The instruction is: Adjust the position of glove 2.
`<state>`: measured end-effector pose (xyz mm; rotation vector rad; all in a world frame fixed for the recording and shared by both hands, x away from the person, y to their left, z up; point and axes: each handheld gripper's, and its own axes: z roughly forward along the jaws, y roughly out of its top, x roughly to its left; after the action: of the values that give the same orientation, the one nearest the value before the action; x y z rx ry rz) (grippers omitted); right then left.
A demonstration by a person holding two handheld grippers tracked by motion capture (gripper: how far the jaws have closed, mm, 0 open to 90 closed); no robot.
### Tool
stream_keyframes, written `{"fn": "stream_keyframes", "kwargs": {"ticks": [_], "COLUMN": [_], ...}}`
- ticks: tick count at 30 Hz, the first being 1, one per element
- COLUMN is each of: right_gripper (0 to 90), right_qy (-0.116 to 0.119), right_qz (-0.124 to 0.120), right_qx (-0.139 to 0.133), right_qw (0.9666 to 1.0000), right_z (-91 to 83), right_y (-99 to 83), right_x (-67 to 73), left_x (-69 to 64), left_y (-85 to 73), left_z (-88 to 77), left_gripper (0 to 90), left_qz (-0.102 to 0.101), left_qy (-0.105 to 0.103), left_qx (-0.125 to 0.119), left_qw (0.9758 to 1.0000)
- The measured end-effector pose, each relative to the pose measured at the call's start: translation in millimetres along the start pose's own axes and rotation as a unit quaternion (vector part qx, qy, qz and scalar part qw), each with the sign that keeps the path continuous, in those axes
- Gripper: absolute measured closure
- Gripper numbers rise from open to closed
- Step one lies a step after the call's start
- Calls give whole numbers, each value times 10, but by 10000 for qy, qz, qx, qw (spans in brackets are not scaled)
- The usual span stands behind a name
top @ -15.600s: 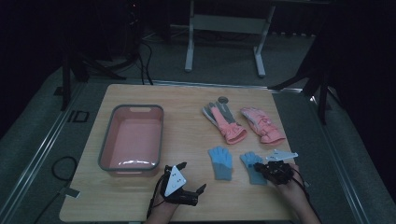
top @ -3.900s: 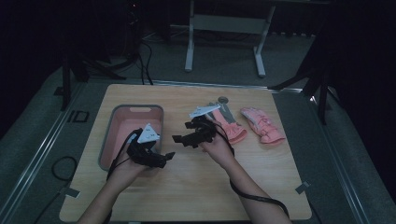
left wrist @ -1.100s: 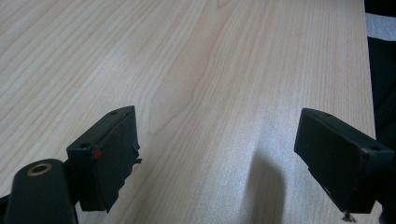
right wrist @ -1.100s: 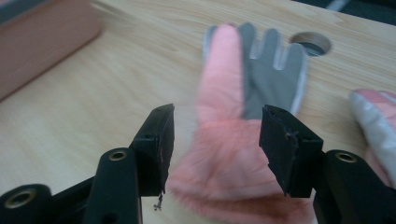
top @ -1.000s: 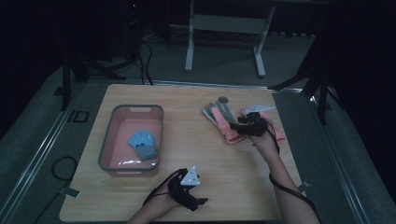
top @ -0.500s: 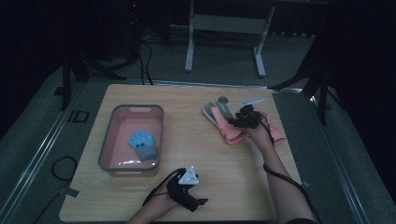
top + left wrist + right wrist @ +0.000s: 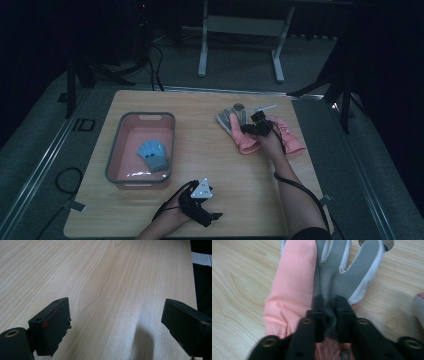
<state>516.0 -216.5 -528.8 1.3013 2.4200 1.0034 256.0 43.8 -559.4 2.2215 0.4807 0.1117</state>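
Note:
A pink glove with a grey palm (image 7: 231,125) lies at the table's far right, and a second pink glove (image 7: 292,140) lies just right of it. My right gripper (image 7: 252,129) is down on the first one. In the right gripper view its jaws have just been closing and now pinch a fold of the grey palm fabric (image 7: 332,277) between the fingertips (image 7: 329,307). My left gripper (image 7: 210,217) rests near the front edge, its jaws wide open over bare wood (image 7: 116,320). A pair of blue gloves (image 7: 152,155) lies in the pink basin (image 7: 172,145).
The basin stands at the table's left. A small round metal object (image 7: 239,106) lies just beyond the glove's fingers. In the left gripper view the table's edge (image 7: 193,277) runs along the right. A stand's legs (image 7: 240,45) are on the floor behind the table.
My right gripper has shifted slightly left and down onto the pink and grey glove, and its jaws have closed on the fabric. The left gripper has stayed in place.

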Motion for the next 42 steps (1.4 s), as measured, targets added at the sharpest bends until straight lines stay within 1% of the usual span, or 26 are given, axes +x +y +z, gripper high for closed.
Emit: {"fn": "stream_keyframes", "kwargs": {"ticks": [2, 4, 6, 7, 8, 9, 10, 11, 13, 15, 16, 17, 18, 19, 20, 22, 24, 28, 32, 33, 34, 37, 39, 40, 42], "right_gripper": [868, 872, 872, 872, 872, 872, 872, 872, 872, 872, 872, 872, 871, 871, 872, 872, 871, 870, 869, 869, 868, 864, 862, 854, 840], "right_qy": [-112, -200, -198, -208, -208, -268, -338, -344, -347, -427, -431, -425, -445, -465, -475, -489, -541, -478, -497, -505, -534, -789, -818, -845, -857], "right_qz": [171, 320, 541, 603, 603, 636, 767, 829, 1015, 1119, 1186, 1215, 1316, 1355, 1360, 1479, 1548, 1705, 1868, 1948, 1933, 1793, 1815, 1867, 1867], "right_qx": [-38, -170, -316, -370, -370, -410, -568, -595, -743, -815, -854, -844, -896, -930, -926, -957, -953, -897, -865, -864, -844, -706, -672, -693, -702], "right_qw": [9998, 9991, 9978, 9973, 9973, 9968, 9949, 9942, 9915, 9894, 9883, 9881, 9862, 9853, 9852, 9831, 9818, 9801, 9773, 9757, 9761, 9781, 9777, 9763, 9761], "right_z": [-48, -123, -215, -258, -258, -304, -402, -436, -528, -607, -646, -683, -723, -753, -774, -815, -833, -803, -738, -715, -697, -598, -573, -535, -537], "right_y": [15, 9, -16, -26, -26, -37, -68, -80, -138, -205, -240, -274, -313, -345, -374, -444, -516, -631, -742, -767, -776, -812, -828, -857, -849], "right_x": [70, 155, 237, 285, 285, 340, 440, 477, 566, 657, 701, 739, 773, 807, 839, 890, 942, 1008, 1064, 1076, 1086, 1125, 1124, 1109, 1108], "left_x": [2, 2, 5, 7, 7, 3, 3, -2, -4, 2, 6, 8, 5, 6, 3, 3, 3, 6, 2, 1, -2, -6, -1, 3, 6], "left_y": [3, 4, -2, -5, -5, -4, -2, 0, 2, -1, -4, -6, -8, -7, -7, -7, -6, -7, -8, -8, -8, -8, -13, -14, -14], "left_z": [-6, -9, -3, -1, -1, -2, -5, -7, -7, -7, -10, -11, -11, -12, -11, -11, -9, -12, -7, -7, -5, -10, -8, -9, -9], "left_gripper": [91, 91, 91, 91, 91, 91, 91, 91, 91, 91, 91, 91, 91, 91, 91, 91, 91, 91, 91, 91, 91, 91, 91, 91, 91], "left_qz": [-9, -30, -25, -11, -11, 1, 32, 55, 83, 90, 79, 82, 65, 69, 67, 82, 102, 86, 111, 125, 129, 142, 104, 113, 93], "left_qy": [3, 18, 51, 68, 68, 68, 68, 73, 100, 99, 101, 122, 128, 128, 131, 125, 127, 123, 124, 124, 120, 99, 82, 84, 79], "left_qx": [-27, -43, 8, 24, 24, 0, 9, -23, -39, -53, -58, -61, -87, -74, -90, -74, -52, -78, -68, -72, -71, -54, -40, -46, -52], "left_qw": [10000, 10000, 10000, 10000, 10000, 10000, 10000, 10000, 9999, 9999, 9999, 9999, 9999, 9999, 9999, 9999, 9999, 9999, 9998, 9998, 9998, 9998, 9999, 9999, 9999]}}
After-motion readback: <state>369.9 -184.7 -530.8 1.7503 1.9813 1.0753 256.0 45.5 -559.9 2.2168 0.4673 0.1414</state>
